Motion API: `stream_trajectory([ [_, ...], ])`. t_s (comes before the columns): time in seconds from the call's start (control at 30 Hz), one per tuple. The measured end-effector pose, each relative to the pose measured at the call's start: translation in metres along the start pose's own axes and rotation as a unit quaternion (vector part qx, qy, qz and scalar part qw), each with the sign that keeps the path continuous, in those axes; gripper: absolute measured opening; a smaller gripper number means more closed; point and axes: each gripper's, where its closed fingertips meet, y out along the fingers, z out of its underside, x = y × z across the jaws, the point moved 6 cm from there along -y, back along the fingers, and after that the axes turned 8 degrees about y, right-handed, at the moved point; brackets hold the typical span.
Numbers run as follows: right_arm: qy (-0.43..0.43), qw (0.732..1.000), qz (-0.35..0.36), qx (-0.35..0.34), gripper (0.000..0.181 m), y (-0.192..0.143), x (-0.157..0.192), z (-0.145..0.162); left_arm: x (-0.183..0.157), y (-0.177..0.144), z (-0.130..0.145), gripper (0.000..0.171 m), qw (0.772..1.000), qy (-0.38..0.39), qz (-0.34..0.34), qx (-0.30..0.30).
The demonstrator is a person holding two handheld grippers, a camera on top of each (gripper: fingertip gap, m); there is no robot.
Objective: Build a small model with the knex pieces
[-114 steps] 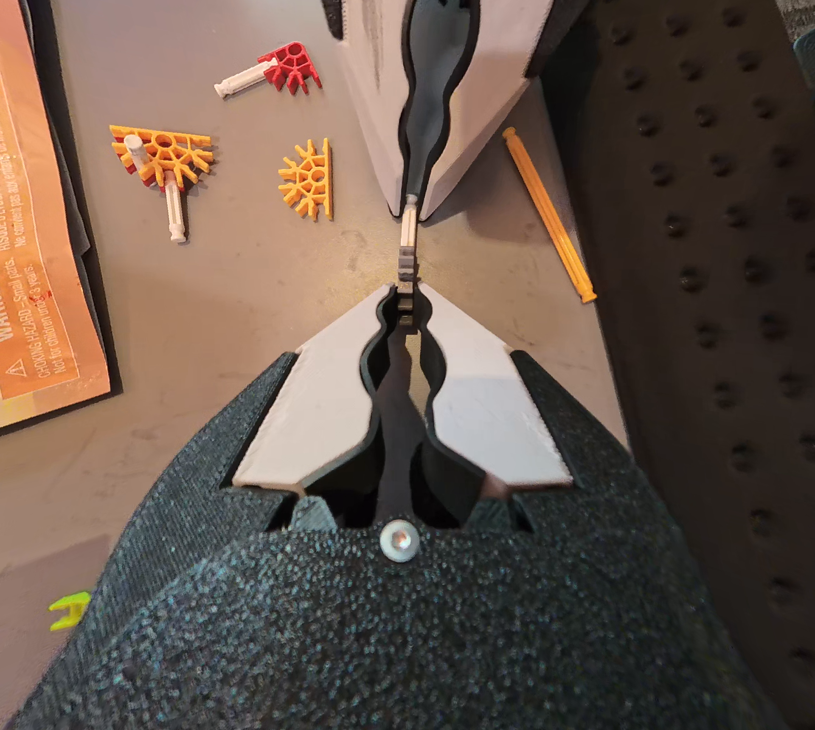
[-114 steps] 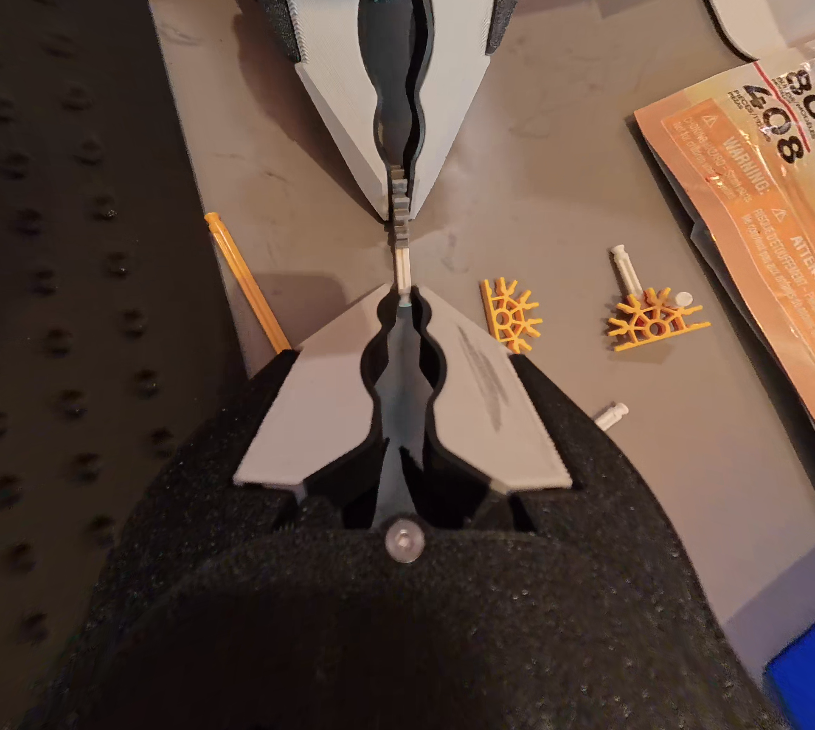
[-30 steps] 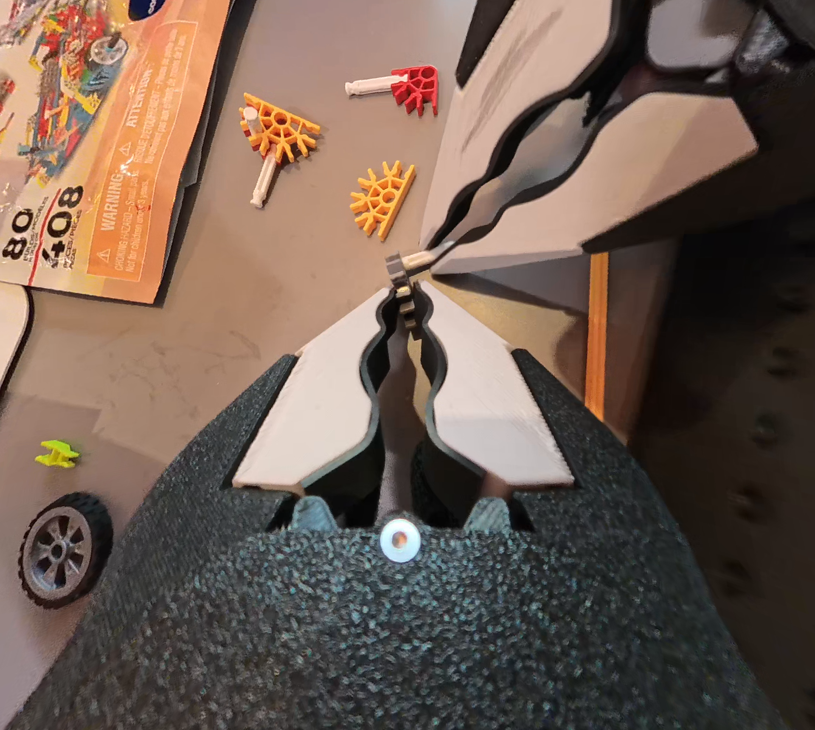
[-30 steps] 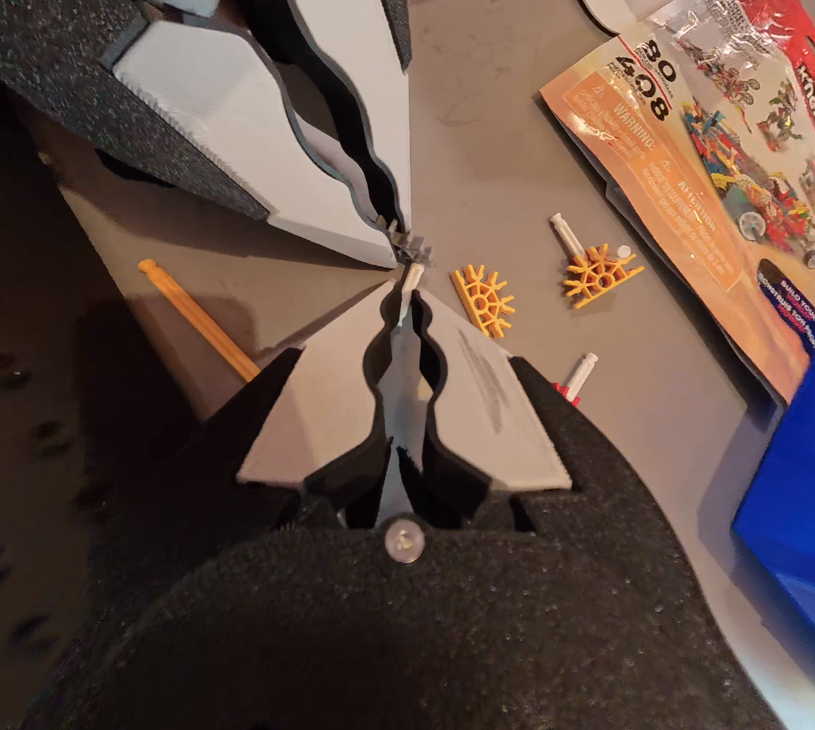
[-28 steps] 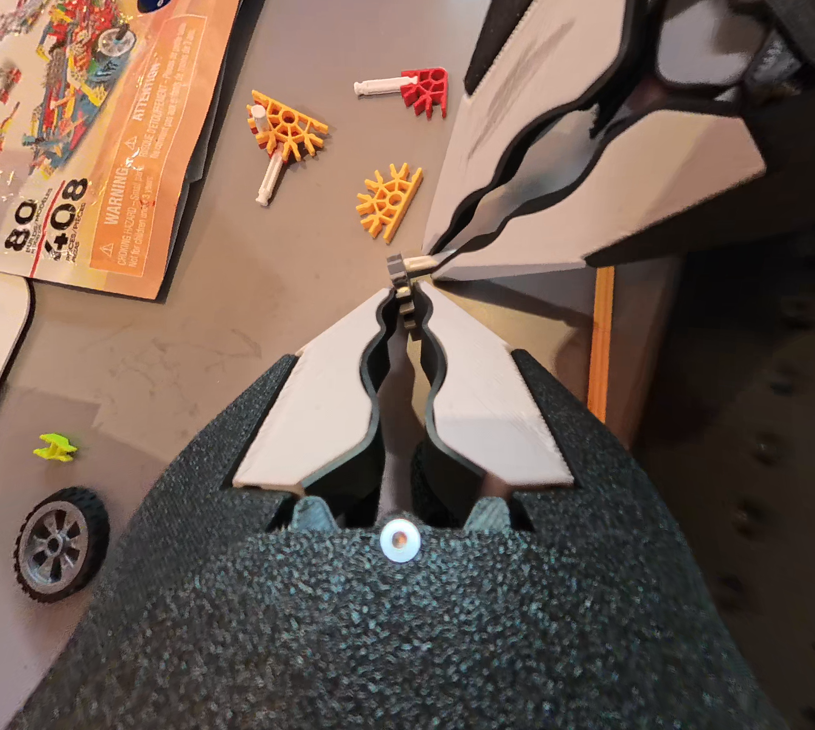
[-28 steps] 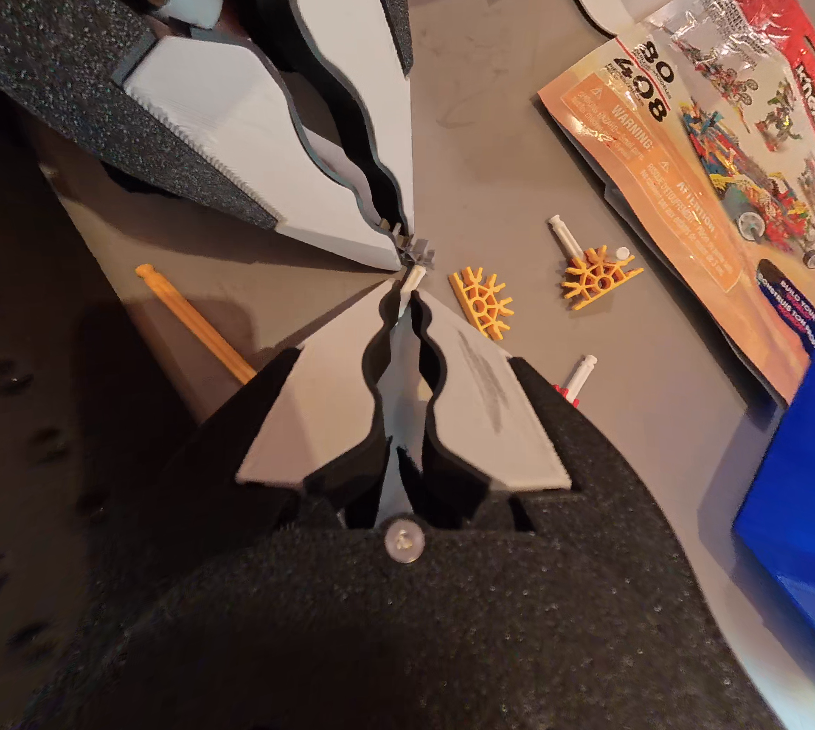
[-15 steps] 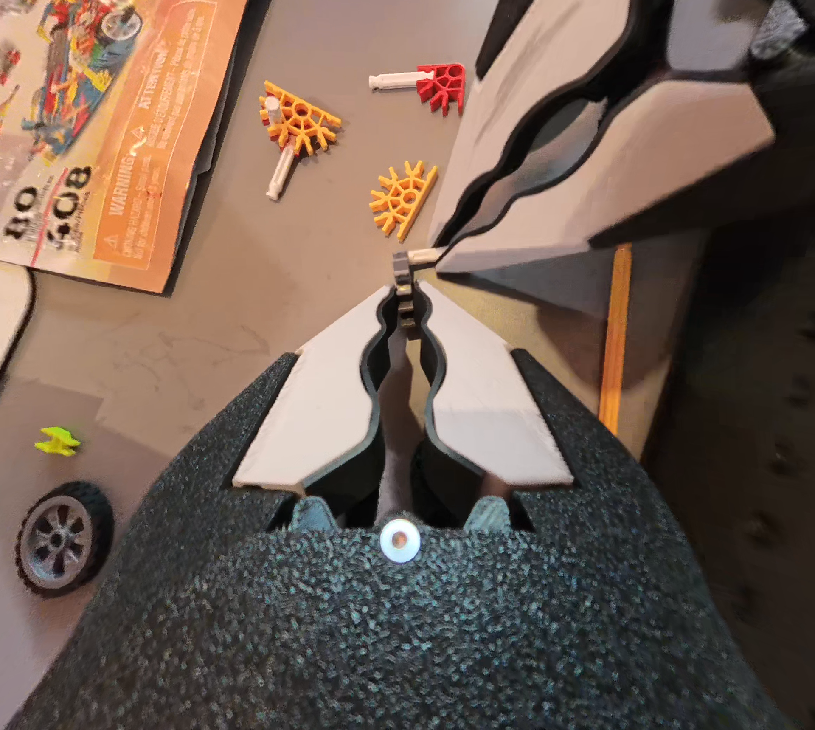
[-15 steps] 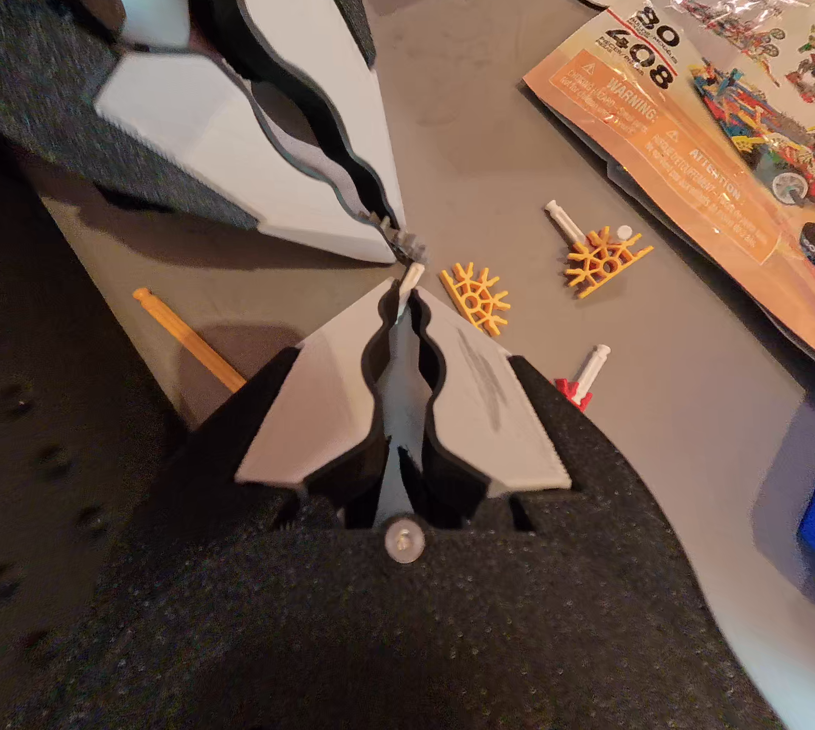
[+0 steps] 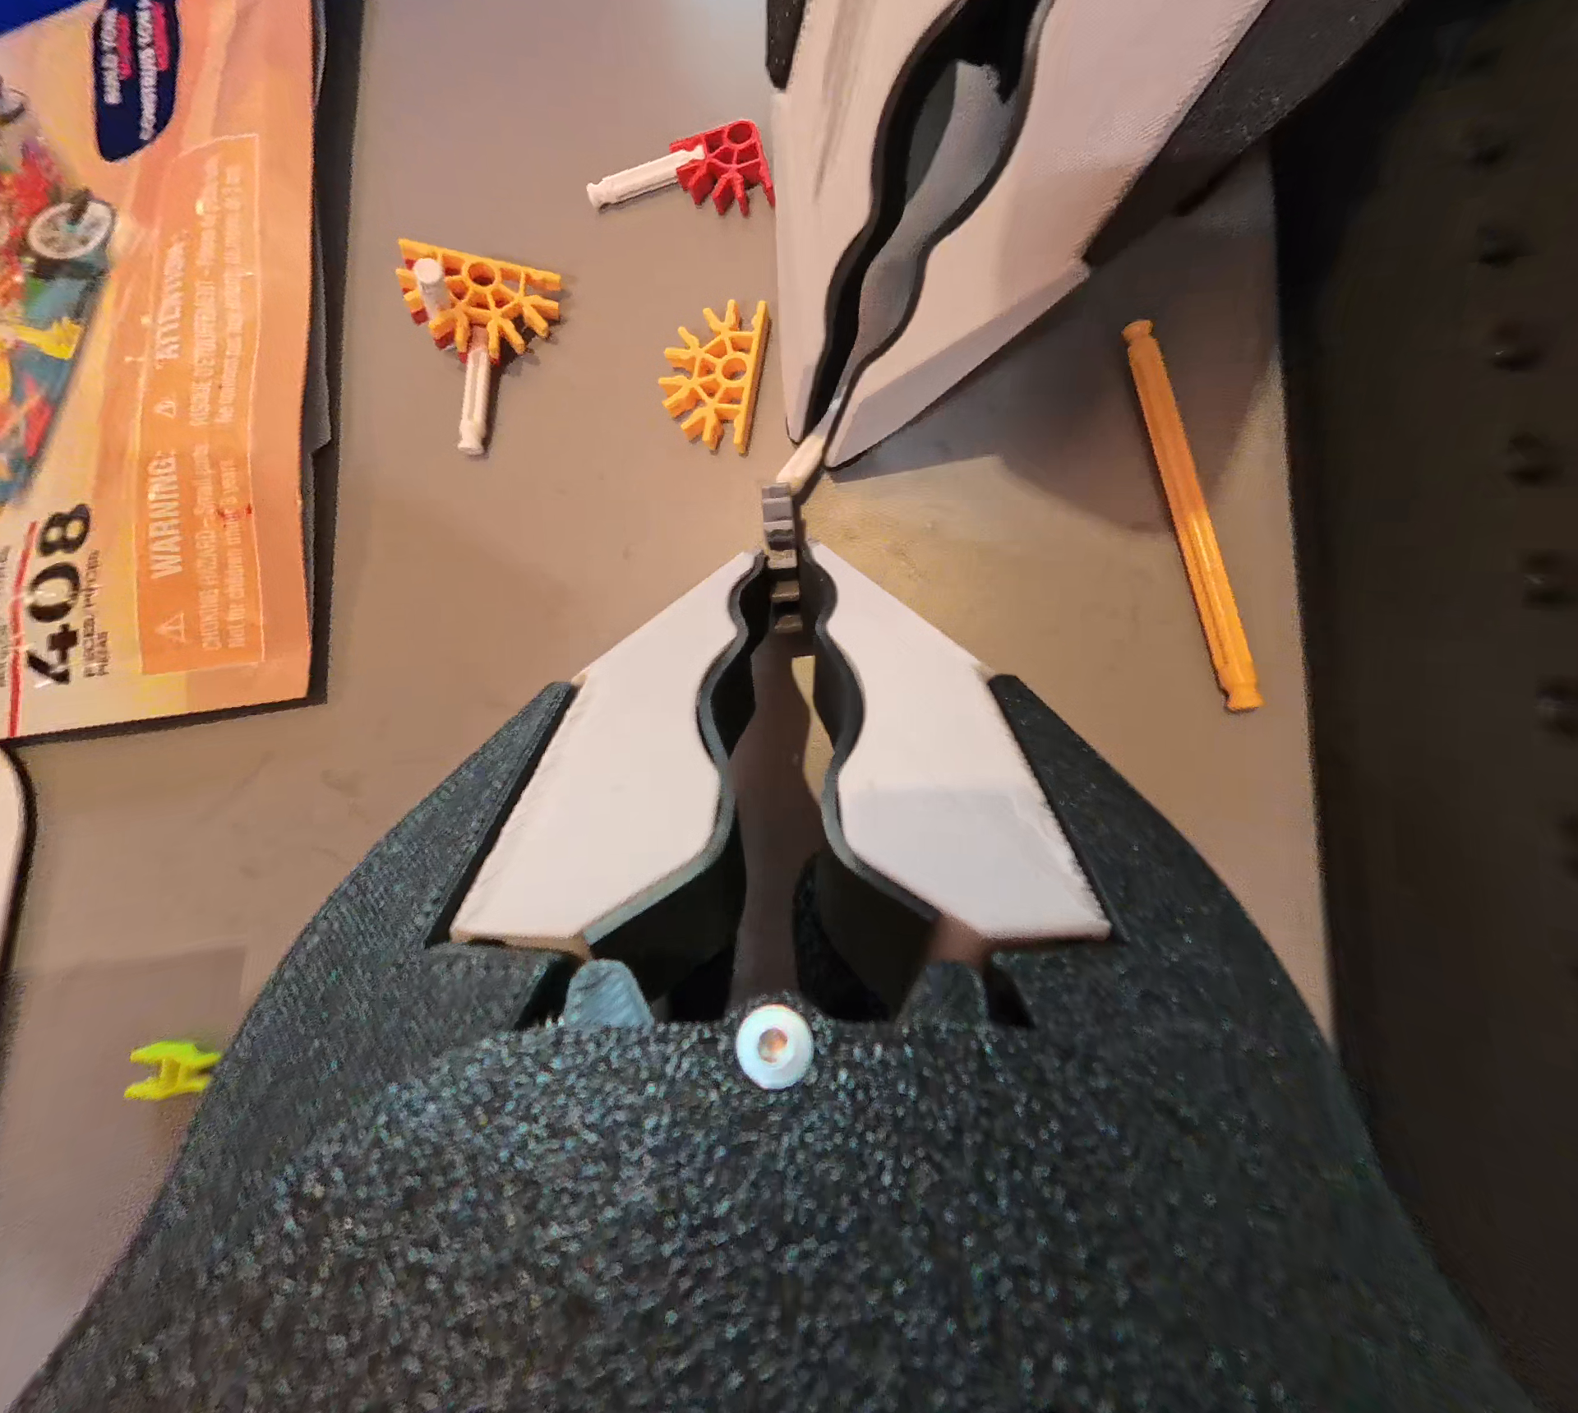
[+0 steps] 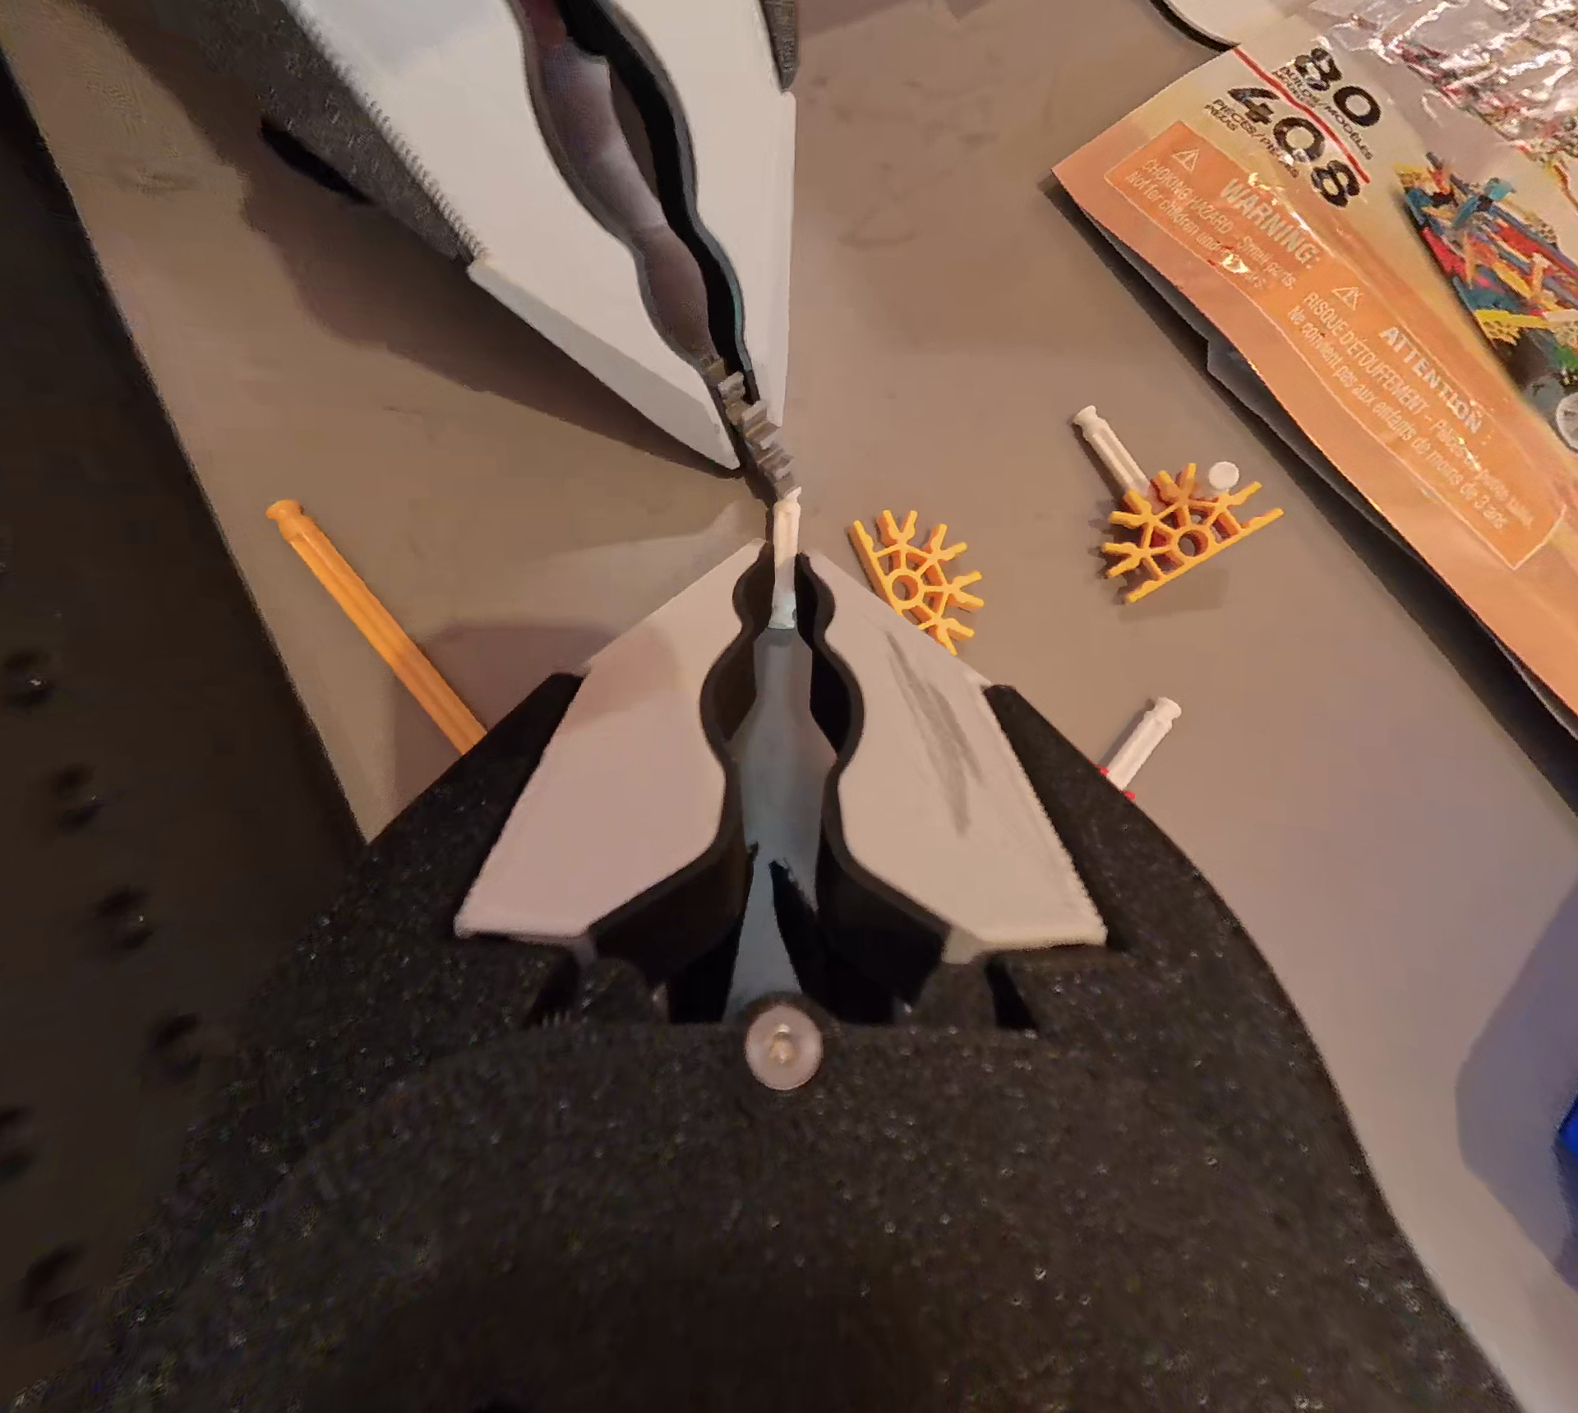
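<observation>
Just above the grey table [image 9: 529, 48], I have my left gripper [image 9: 784, 571] clamped on a small grey gear [image 9: 780, 528] and my right gripper [image 10: 782, 567] pinching a short white rod [image 10: 784, 537], whose tip meets the gear. Beyond the gear lie a yellow fan connector [image 9: 719, 376] and a red connector [image 9: 726, 168].

The desk [image 9: 478, 817] is showing a matt grey, scuffed surface. Both grippers are wearing rough, speckled black shells and smooth matt grey fingers [image 9: 649, 757]. The gear [image 9: 779, 528] is looking like dull grey plastic; the orange bag [image 10: 1366, 279] is gleaming, crinkled.
</observation>
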Motion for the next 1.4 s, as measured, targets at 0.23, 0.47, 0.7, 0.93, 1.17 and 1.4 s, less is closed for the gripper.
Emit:
stream_trajectory([
  [0.23, -0.021, 0.998, -0.055, -0.004, 0.003, -0.001, -0.006, 0.002, 0.005, -0.004, 0.005, 0.005, 0.997, 0.040, 0.068, -0.015],
  [0.47, 0.001, 0.999, -0.039, -0.002, 0.003, -0.001, -0.004, 0.001, 0.004, -0.003, 0.004, 0.005, 0.999, 0.008, 0.051, -0.008],
  [0.7, 0.047, 0.999, -0.027, 0.004, 0.003, 0.001, -0.001, -0.002, -0.002, 0.000, 0.000, 0.005, 1.000, -0.013, -0.004, -0.002],
  [0.93, 0.082, 0.996, -0.017, 0.013, 0.005, 0.001, 0.002, -0.003, -0.004, 0.001, -0.001, 0.005, 0.999, -0.032, -0.022, 0.004],
  [1.17, 0.054, 0.998, -0.026, 0.031, 0.019, -0.001, 0.012, -0.005, -0.003, 0.000, 0.000, 0.005, 1.000, -0.012, -0.008, 0.004],
  [1.4, -0.022, 0.998, -0.056, 0.017, 0.033, -0.013, 0.007, -0.007, -0.002, -0.002, 0.001, 0.005, 1.000, 0.016, 0.016, 0.000],
])
